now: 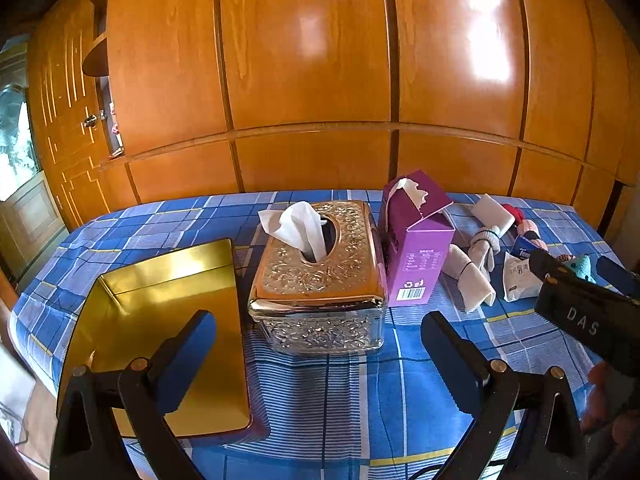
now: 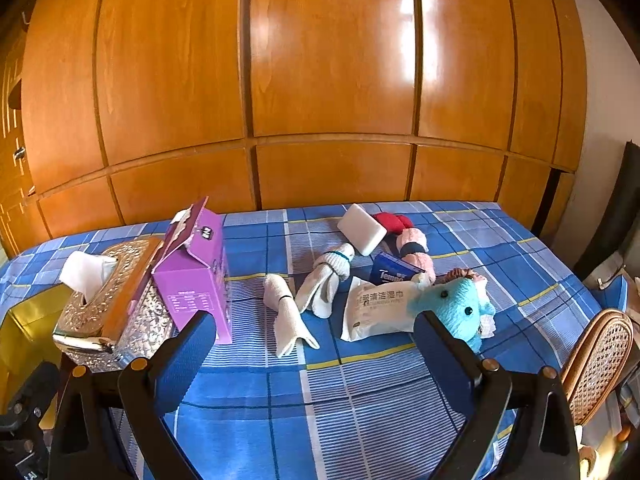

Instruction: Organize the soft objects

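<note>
Against orange wardrobe panels, the blue plaid bed (image 2: 360,400) carries the soft clutter along its far right edge, gold tray (image 1: 160,300) at its left edge; with both left gripper (image 1: 320,344) and right gripper (image 2: 316,344) spread empty, I'd lower the right squarely over the blue plush toy (image 2: 456,308).

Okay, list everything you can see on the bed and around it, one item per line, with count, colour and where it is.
gold tray: one, gold, left edge of the bed.
tissue holder: one, embossed gold and silver, right of the tray.
purple tissue box: one, purple, against the holder's right side.
rolled socks: two bundles, white, mid-bed.
white block: one, white, far side.
wipes pack: one, white, right of the socks.
small tissue pack: one, blue, behind the wipes.
knitted toy: one, light blue, right.
bedsheet: one, blue plaid.
wardrobe: one, orange wood, behind.
left hand-held gripper: open, empty.
right hand-held gripper: open, empty.
</note>
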`<state>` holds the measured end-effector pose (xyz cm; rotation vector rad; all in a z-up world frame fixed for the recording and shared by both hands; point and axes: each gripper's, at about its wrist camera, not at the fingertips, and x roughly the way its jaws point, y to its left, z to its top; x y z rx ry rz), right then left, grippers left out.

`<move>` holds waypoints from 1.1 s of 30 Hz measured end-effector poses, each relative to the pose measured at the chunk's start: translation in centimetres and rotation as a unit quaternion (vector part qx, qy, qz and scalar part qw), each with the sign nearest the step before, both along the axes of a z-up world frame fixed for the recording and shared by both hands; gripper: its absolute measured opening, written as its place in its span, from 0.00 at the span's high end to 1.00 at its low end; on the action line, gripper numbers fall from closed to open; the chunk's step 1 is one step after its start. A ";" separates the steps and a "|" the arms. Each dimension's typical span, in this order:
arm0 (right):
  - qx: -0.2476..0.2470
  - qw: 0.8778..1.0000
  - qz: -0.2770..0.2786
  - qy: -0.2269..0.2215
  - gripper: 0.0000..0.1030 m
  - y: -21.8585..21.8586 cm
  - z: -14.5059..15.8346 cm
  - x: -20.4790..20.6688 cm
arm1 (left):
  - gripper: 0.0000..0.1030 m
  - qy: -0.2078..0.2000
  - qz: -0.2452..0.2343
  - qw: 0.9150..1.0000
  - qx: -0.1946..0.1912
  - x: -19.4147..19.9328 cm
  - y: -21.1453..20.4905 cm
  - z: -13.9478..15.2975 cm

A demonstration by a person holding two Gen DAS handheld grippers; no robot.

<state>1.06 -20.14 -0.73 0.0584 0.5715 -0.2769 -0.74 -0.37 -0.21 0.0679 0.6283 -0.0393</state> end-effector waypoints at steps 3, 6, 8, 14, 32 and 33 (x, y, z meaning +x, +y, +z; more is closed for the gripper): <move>0.003 1.000 -0.007 0.001 0.02 -0.5 -0.2 0.1 | 0.00 0.003 -0.003 1.000 0.002 0.1 -0.2 -0.2; 0.008 1.000 -0.011 0.004 0.02 -1.0 -0.4 0.1 | 0.00 0.006 -0.007 1.000 0.003 0.1 -0.4 -0.3; 0.009 1.000 -0.013 0.003 0.02 -1.4 -0.5 0.1 | 0.00 0.008 -0.011 1.000 0.006 0.1 -0.6 -0.4; 0.023 0.999 -0.044 0.000 0.02 -4.1 -0.2 0.3 | 0.00 0.004 -0.044 0.999 0.009 0.1 -1.4 -0.3; 0.113 0.981 -0.157 0.010 0.02 -17.8 -1.1 1.2 | 0.06 0.062 -0.252 0.966 0.001 5.3 -12.9 2.2; 0.115 0.981 -0.155 0.009 0.02 -17.9 -1.2 1.2 | 0.13 0.066 -0.261 0.963 0.015 5.7 -14.2 1.9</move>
